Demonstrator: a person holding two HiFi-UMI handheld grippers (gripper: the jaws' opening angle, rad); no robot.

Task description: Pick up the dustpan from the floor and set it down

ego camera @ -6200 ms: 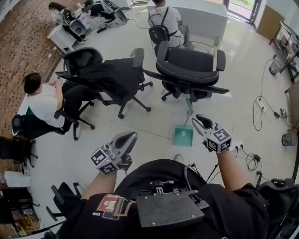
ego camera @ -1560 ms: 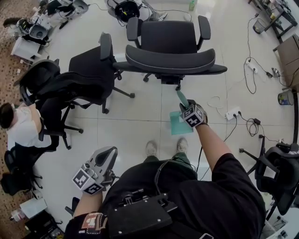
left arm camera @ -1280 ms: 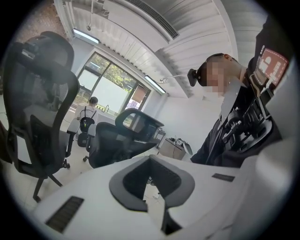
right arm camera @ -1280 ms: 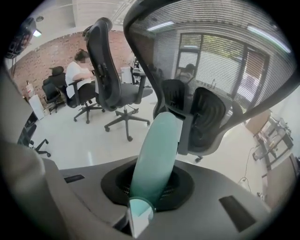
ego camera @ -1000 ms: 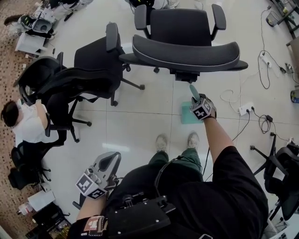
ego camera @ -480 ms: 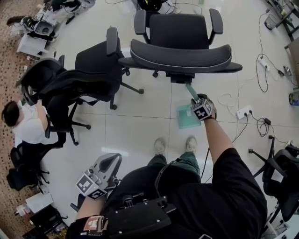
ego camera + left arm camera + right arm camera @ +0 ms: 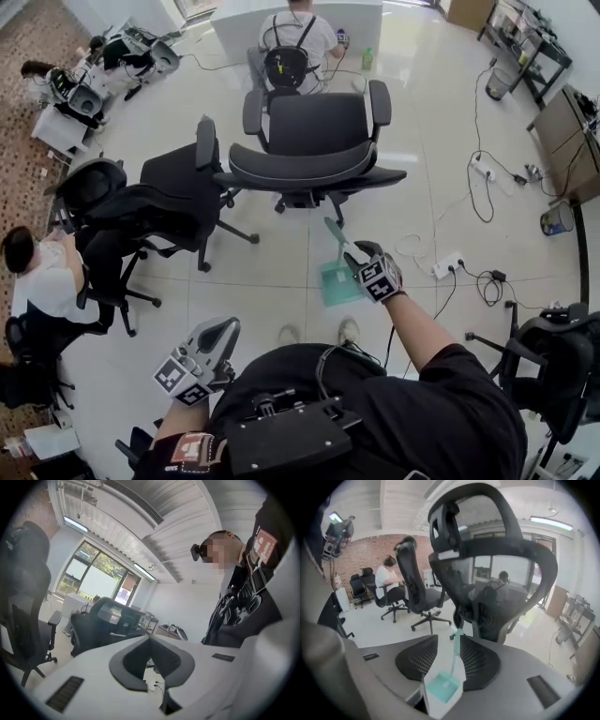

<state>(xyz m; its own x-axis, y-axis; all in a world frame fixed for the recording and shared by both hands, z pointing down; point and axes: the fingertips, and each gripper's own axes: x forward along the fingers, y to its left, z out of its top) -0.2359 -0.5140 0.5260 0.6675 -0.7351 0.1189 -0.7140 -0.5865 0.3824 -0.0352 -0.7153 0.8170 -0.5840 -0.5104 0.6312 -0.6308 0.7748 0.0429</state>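
The teal dustpan (image 7: 335, 282) rests on the white floor in front of my feet, its long handle (image 7: 335, 233) slanting up toward the black chair. My right gripper (image 7: 356, 253) hangs above it; its jaws are opening. In the right gripper view the dustpan (image 7: 442, 689) and its handle (image 7: 455, 654) show down between the jaws, and the pads of my right gripper (image 7: 449, 639) do not press on them. My left gripper (image 7: 226, 329) is held low at my left side. Its jaws meet at the tip with nothing in my left gripper (image 7: 150, 638).
A black office chair (image 7: 305, 150) stands just beyond the dustpan, and another (image 7: 173, 192) to its left. One person sits at the left (image 7: 37, 272), another at the far desk (image 7: 289, 37). A power strip and cables (image 7: 448, 266) lie to the right.
My right gripper has let go of the dustpan's handle and risen above it with wider jaws. The dustpan stays on the floor. My left gripper has come up a little.
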